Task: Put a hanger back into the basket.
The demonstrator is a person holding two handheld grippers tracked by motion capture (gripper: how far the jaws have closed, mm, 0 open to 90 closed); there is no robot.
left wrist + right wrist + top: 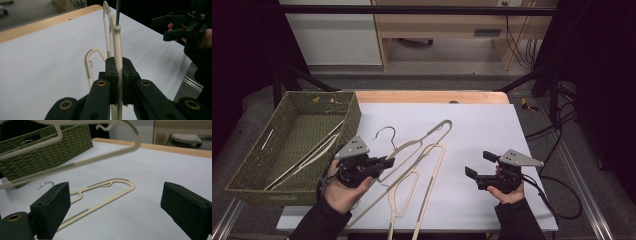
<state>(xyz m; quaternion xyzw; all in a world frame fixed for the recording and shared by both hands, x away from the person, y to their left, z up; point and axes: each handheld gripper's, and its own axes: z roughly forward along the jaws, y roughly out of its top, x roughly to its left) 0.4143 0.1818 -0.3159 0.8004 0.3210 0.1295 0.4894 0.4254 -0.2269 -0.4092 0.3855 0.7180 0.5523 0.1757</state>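
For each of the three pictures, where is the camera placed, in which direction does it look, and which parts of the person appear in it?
High view: above the person's side, looking forward and down on the white table; both forearms, left gripper, right gripper.
Left gripper view: rides the left gripper, looking along jaws clamped on the held hanger; the right gripper farther off.
Right gripper view: between open jaws of the right gripper, facing the basket.
Shared: the flat hanger on the table shows in both gripper views.
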